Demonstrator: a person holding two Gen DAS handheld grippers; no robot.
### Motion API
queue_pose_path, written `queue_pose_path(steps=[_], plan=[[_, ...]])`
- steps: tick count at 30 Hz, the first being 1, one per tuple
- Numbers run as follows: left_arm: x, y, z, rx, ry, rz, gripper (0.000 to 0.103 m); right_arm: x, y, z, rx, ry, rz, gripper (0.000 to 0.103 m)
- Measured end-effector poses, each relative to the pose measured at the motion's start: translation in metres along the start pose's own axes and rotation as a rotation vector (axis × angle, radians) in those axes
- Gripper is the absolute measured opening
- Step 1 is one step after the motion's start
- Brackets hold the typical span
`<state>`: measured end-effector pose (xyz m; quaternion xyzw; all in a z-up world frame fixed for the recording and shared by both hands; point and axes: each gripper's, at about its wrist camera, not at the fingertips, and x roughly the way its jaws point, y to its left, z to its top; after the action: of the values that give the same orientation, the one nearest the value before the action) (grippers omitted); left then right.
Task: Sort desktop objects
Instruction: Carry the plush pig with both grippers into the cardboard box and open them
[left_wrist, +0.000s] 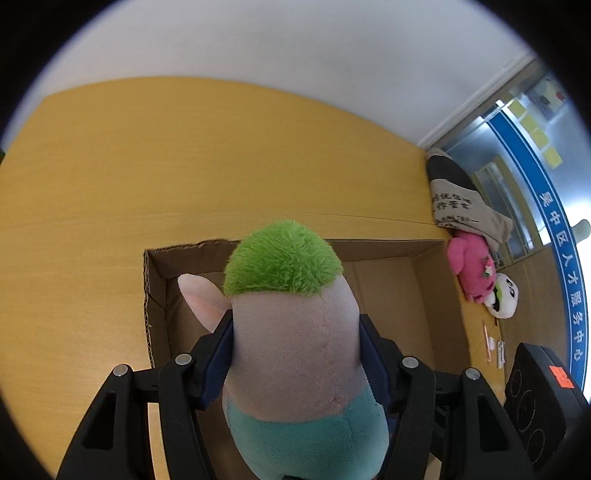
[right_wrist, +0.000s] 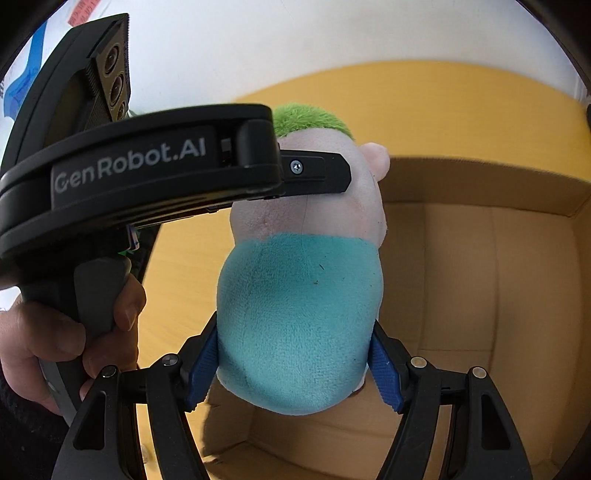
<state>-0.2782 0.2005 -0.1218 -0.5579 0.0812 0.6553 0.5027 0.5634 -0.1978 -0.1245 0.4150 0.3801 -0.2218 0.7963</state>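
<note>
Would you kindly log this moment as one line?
left gripper: shut on plush toy | right gripper: shut on plush toy | toy above cardboard box

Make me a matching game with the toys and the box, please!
Things:
1. green-haired plush toy
2. cardboard box
3. pink plush toy
4. grey bag

Places:
A. lying on the floor beside the box
B. leaning by the wall behind the pink toy
C. squeezed by both grippers
D. open on the yellow floor

Pairs: 1-C, 2-D, 3-A, 4-B
</note>
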Motion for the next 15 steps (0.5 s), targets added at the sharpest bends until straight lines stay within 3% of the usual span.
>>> queue_pose_path(steps=[5,8,12,15], plan=[[0.023,0.023,0.002,-0.058,0.059,0.037,0.067,0.041,-0.014,-0.003,0.025,0.021,0.016,0.091],[0.02,0.031,-0.002,-0.099,0.066,0.041,0.071,0.052,-0.021,-0.008,0.068,0.042,0.029,0.095],[0.002,0.032,-0.004,-0.125,0.062,0.04,0.071,0.031,-0.02,-0.01,0.063,0.008,0.078,0.095],[-0.03,0.022,-0.007,-0.113,-0.005,0.024,0.071,0.001,-0.018,-0.015,0.059,-0.012,0.091,0.095]])
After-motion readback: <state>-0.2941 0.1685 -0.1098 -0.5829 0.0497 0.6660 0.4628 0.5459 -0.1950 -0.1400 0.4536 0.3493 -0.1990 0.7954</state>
